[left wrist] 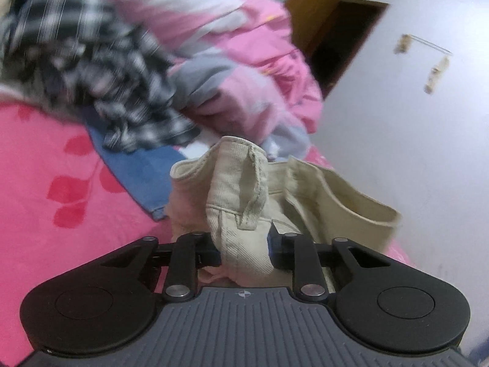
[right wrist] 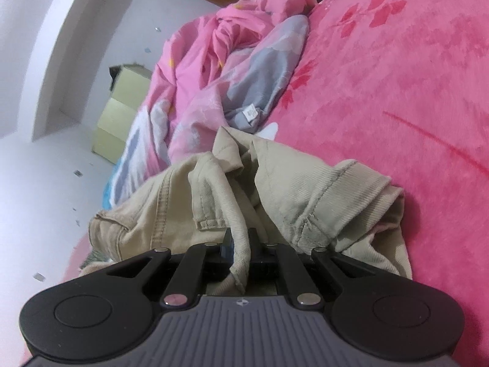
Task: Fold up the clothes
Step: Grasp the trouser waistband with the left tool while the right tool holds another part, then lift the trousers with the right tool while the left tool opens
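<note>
The left gripper [left wrist: 244,249] is clenched on a thick fold of the beige trousers [left wrist: 241,189], at the waistband, where a belt loop [left wrist: 255,183] stands up just above the pads. The right gripper [right wrist: 241,246] is also closed tight, pinching a thin strip of the same beige trousers [right wrist: 275,183], which looks like another loop or edge of the waist. The trousers lie bunched on the pink bedcover [right wrist: 397,76] with red flower prints, near the edge of the bed. Behind them is a crumpled pink and grey quilt [right wrist: 232,70]. In the left wrist view, a black and white checked garment [left wrist: 101,70] lies further away, blurred, partly over a blue cloth [left wrist: 143,168]. A brown wooden cabinet [left wrist: 330,21] stands by the white wall [left wrist: 412,122].
</note>
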Tool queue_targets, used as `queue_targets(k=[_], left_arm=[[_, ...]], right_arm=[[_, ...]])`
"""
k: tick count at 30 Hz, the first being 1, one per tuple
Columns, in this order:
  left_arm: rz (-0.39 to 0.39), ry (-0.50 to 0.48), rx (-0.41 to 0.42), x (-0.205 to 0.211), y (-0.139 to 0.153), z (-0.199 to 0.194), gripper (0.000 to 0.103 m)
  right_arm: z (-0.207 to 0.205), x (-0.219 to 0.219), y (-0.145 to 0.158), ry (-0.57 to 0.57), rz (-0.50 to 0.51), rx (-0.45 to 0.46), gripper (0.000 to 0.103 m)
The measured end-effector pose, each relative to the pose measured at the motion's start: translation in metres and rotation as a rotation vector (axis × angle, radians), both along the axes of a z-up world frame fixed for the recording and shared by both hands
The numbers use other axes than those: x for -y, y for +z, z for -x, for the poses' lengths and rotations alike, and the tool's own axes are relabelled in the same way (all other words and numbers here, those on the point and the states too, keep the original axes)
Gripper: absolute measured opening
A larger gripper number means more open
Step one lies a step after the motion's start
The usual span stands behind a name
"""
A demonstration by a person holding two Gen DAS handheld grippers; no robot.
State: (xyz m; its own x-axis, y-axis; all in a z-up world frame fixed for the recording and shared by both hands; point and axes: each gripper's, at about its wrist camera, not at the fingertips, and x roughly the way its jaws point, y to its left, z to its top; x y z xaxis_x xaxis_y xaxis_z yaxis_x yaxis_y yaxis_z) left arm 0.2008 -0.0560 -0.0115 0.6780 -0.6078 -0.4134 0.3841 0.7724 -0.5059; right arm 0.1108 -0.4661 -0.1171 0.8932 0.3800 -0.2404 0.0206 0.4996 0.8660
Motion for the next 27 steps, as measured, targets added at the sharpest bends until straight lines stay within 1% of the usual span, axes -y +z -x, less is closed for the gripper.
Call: queue_targets(k=[8,9,12,14,16,18,23,24,26,27], left_arm=[[0.024,-0.005,0.057,-0.029,0.026,0.088,0.022],[0.016,-0.007,0.062,-0.031,0.026,0.099,0.022],[-0.045,0.009,0.055,-0.035,0.019,0.126,0.022],[-0.101,0.019,0.033,-0.034,0.005,0.133,0.023],[-0.15,0.037,-0.03,-0.031,-0.012,0.127,0.023],[-0.151,0.051,-0.068,-0.03,-0.024,0.119,0.025],[-0.189,0.063,-0.047,-0.026,-0.019,0.113,0.03],[-0.196,0.064,-0.042,-0.026,-0.018,0.113,0.031],[-0.191,0.062,-0.047,-0.028,-0.017,0.113,0.036],[-0.188,0.061,-0.049,-0.029,-0.016,0.113,0.04]], right_arm=[[0.002,0.002,0.001,0.032,-0.033,0.053,0.008],[0.001,0.001,0.002,0.04,-0.029,0.055,0.008],[-0.001,-0.003,0.004,0.065,-0.014,0.063,0.009],[-0.001,-0.006,0.006,0.08,0.002,0.064,0.009],[-0.002,-0.008,0.007,0.089,0.017,0.058,0.01],[-0.003,-0.01,0.008,0.092,0.03,0.048,0.01],[-0.004,-0.016,0.013,0.086,0.09,0.015,0.01],[-0.003,-0.019,0.017,0.084,0.115,0.005,0.01],[-0.002,-0.026,0.028,0.084,0.184,-0.013,0.014],[-0.001,-0.03,0.035,0.083,0.226,-0.021,0.015]])
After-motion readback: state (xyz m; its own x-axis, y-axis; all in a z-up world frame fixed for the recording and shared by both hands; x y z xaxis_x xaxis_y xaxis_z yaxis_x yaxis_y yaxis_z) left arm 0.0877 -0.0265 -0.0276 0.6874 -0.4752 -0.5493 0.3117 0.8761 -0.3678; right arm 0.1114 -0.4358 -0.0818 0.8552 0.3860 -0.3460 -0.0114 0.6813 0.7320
